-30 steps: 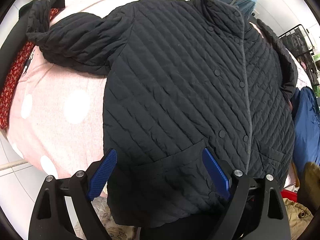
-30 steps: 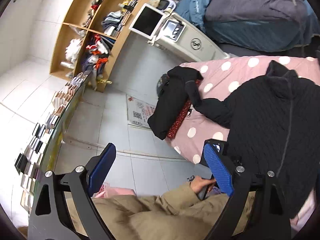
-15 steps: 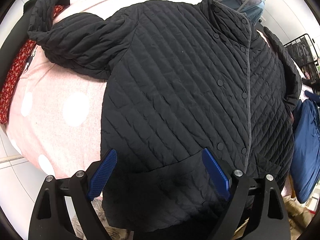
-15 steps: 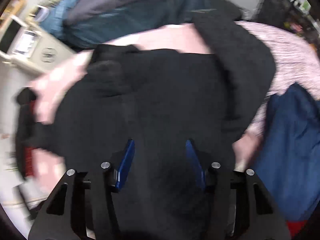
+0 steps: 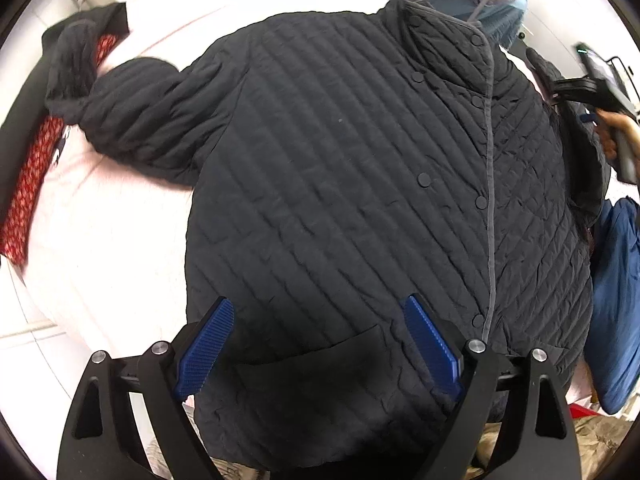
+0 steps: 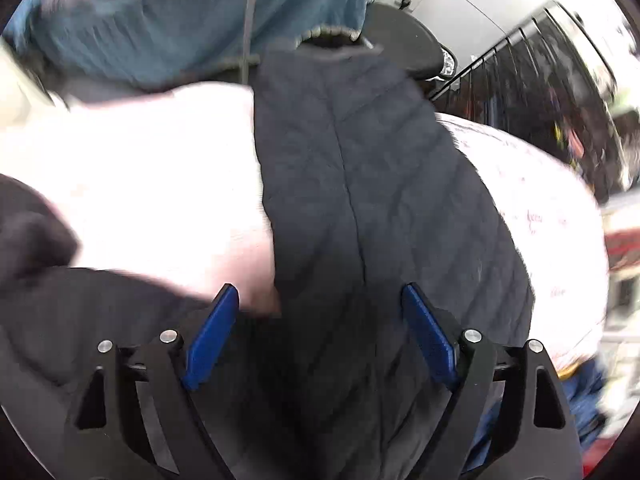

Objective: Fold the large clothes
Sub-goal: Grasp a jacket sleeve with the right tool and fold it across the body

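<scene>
A black quilted jacket (image 5: 340,184) lies face up and buttoned on a pink bedspread (image 5: 104,240), its left sleeve (image 5: 132,112) stretched out to the left. My left gripper (image 5: 316,344) is open and empty, held above the hem by the front pocket. My right gripper (image 6: 320,328) is open and empty, above the jacket's right sleeve (image 6: 360,184), which runs away from it toward a ribbed cuff (image 6: 332,36). The right gripper also shows in the left wrist view (image 5: 600,80) at the jacket's right shoulder. The right wrist view is blurred.
A black and red patterned garment (image 5: 32,152) lies at the bed's left edge. A blue garment (image 5: 616,288) lies to the right of the jacket. A blue-grey blanket (image 6: 180,20) and a dark wire rack (image 6: 540,64) stand beyond the bed.
My right gripper has swung from facing the floor and shelves to over the jacket's right sleeve. My left gripper has moved slightly forward over the hem. Both stay open.
</scene>
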Action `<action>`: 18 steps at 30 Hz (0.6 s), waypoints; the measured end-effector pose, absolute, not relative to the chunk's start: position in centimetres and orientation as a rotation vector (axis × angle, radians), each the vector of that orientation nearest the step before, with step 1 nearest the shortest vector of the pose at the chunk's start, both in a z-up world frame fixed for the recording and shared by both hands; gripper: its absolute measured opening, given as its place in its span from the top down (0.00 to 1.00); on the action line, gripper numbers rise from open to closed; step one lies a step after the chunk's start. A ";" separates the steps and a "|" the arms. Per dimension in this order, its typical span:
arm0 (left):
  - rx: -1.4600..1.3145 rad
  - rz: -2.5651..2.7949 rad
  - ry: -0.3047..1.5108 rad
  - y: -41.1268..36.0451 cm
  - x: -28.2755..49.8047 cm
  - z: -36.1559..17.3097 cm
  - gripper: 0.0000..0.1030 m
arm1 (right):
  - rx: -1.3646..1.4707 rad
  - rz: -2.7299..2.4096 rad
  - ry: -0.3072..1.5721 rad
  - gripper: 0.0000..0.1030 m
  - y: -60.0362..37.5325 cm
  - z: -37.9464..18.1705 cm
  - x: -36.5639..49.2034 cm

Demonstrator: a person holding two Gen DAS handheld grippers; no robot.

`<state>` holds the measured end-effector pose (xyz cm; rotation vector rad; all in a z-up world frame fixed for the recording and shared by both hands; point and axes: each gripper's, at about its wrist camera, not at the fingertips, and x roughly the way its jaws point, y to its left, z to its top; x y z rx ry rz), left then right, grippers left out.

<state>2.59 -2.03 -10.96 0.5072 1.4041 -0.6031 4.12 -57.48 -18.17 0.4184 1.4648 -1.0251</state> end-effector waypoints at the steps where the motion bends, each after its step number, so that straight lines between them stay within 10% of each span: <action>1: 0.514 -0.607 1.397 -2.3 2.4 -10.8 0.17 | 0.320 -1.061 1.517 0.20 -57.8 -19.6 4.6; 3: 0.523 -0.614 1.388 -2.7 1.9 -10.5 0.17 | 0.221 -1.077 1.519 0.27 -57.7 -20.5 4.7; 4: 0.525 -0.616 1.388 -2.8 1.7 -10.5 0.17 | 0.194 -1.087 1.486 0.52 -57.5 -20.3 4.5; 7: 0.528 -0.616 1.399 -2.7 1.1 -10.8 0.17 | 0.204 -1.099 1.408 0.82 -56.9 -18.4 3.6; 18: 0.414 -0.665 1.279 -4.5 3.2 -8.1 0.17 | 0.130 -0.670 0.893 0.89 -40.1 -2.0 0.5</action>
